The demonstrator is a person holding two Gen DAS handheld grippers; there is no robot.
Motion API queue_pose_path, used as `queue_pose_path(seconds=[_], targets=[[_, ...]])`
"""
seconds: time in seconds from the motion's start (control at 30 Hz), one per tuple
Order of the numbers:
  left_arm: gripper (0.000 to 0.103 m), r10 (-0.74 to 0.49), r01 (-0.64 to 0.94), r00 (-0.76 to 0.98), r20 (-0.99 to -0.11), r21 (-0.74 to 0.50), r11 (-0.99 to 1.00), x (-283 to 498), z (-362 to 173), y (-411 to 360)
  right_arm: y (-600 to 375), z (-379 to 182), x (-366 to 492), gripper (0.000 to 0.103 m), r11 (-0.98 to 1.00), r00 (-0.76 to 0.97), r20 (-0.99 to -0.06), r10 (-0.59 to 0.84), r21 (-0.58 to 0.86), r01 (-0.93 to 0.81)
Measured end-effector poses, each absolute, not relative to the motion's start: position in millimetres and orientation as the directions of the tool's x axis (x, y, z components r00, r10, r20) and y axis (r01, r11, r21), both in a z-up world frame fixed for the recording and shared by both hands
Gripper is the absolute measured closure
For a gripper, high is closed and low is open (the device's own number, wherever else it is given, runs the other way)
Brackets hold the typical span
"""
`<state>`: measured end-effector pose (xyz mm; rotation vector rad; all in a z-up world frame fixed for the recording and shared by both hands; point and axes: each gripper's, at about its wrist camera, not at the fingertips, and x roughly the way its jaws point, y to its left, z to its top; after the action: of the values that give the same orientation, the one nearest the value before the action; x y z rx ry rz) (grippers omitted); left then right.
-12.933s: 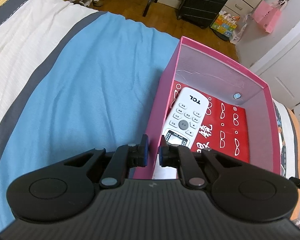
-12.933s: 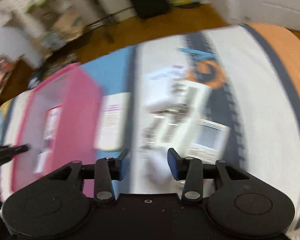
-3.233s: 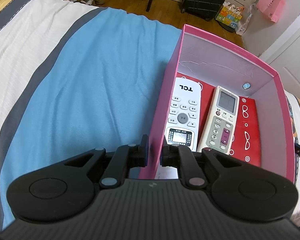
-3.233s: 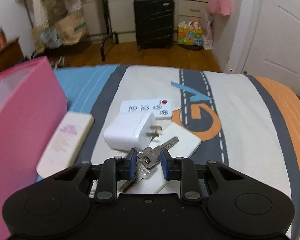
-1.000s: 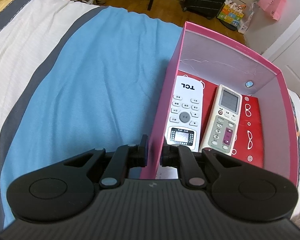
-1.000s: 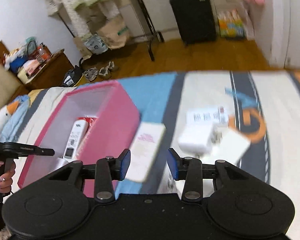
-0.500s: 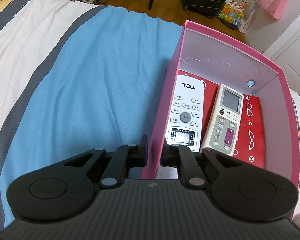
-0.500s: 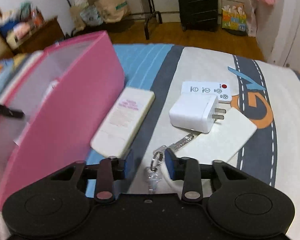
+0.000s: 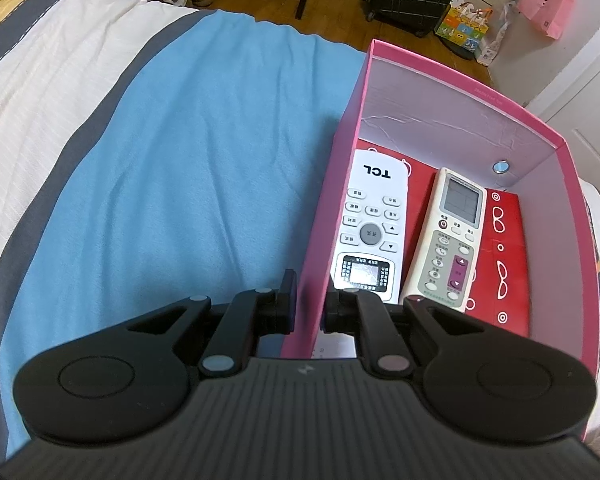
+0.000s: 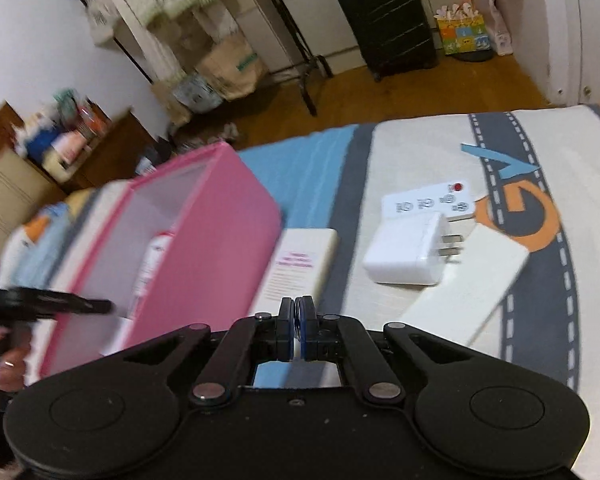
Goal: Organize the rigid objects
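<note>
Box restraint is the function of the left claw: it is pinched on the near end of the left wall of the pink box, one pad outside and one inside. This probably keeps the box from sliding on the soft bed during loading.

The right claw has just been closing and is now pressed together on a thin metal key ring, seen edge-on between the pads. The key itself is hidden under the claw, so its long axis cannot be told. The claw sits over the bed just right of the box, near the white pack.

Two remotes already lie flat on the box floor, side by side.
- TCL remote: long axis along the box length, display end toward the left claw.
- Second remote: roughly parallel, display end toward the far wall.

The charger lies on the bed with its prongs pointing away from the box. The small remote lies just beyond it. Both await sorting.
</note>
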<state>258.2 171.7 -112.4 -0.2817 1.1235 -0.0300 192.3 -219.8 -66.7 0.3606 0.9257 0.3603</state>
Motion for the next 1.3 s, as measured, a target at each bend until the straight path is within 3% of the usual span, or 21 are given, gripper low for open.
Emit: queue_pose_path(seconds=[0.4, 0.57, 0.8, 1.0, 1.3], targets=[[0.094, -0.152, -0.127, 0.437, -0.886, -0.229, 0.965, 257, -111, 170, -187, -11, 160, 0.099, 0.838, 0.703, -0.488, 0.518, 0.453, -0.303], [0.096, -0.156, -0.129, 0.451, -0.879, -0.237, 0.963, 255, -106, 172, -159, 5, 157, 0.099, 0.723, 0.652, -0.378, 0.658, 0.558, -0.407], [0.097, -0.151, -0.125, 0.455, -0.877, -0.23, 0.965, 254, -106, 172, -102, 11, 183, 0.099, 0.723, 0.564, -0.46, 0.686, 0.52, -0.455], [0.097, -0.15, -0.125, 0.46, -0.875, -0.231, 0.965, 254, -106, 171, -89, -9, 201, 0.099, 0.794, 0.563, -0.57, 0.599, 0.514, -0.324], [0.097, -0.146, -0.114, 0.462, -0.875, -0.222, 0.968, 254, -106, 171, -83, -24, 209, 0.098, 0.908, 0.644, -0.642, 0.417, 0.315, -0.274]])
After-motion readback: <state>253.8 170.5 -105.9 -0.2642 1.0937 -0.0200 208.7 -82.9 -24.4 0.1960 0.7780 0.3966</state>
